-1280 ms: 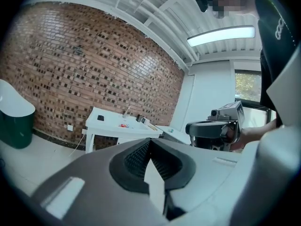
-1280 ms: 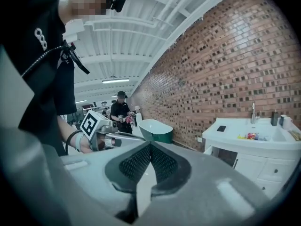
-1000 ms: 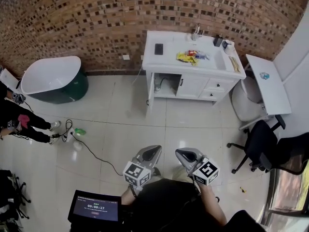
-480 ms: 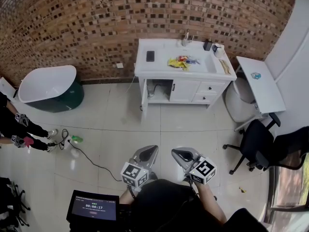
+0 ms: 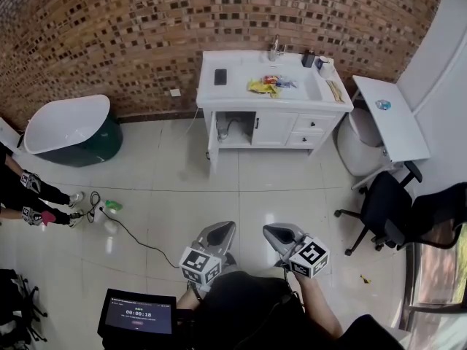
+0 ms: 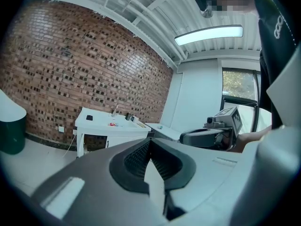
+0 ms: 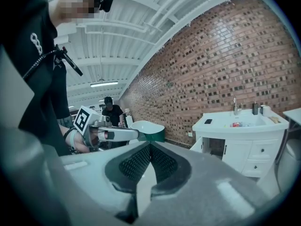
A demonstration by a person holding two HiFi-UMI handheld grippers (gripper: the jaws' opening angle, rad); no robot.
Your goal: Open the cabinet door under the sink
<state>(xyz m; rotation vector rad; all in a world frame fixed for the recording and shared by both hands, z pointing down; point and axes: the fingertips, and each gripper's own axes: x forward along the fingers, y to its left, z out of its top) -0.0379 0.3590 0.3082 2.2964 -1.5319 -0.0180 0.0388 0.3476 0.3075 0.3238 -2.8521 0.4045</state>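
Black tablet screen (image 5: 138, 317), lower left, reads 00:00:18. White sink cabinet (image 5: 271, 106), upper centre, long axis left-right; its white door (image 5: 274, 129) faces me. My left gripper (image 5: 221, 230) and right gripper (image 5: 274, 231): fingers pressed together, empty.

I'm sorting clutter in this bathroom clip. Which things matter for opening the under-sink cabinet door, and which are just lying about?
For the job: vanity cabinet door; left gripper and right gripper, both shut.

Lying about: phone, yellow packets, bathtub, office chair, green item on the floor.
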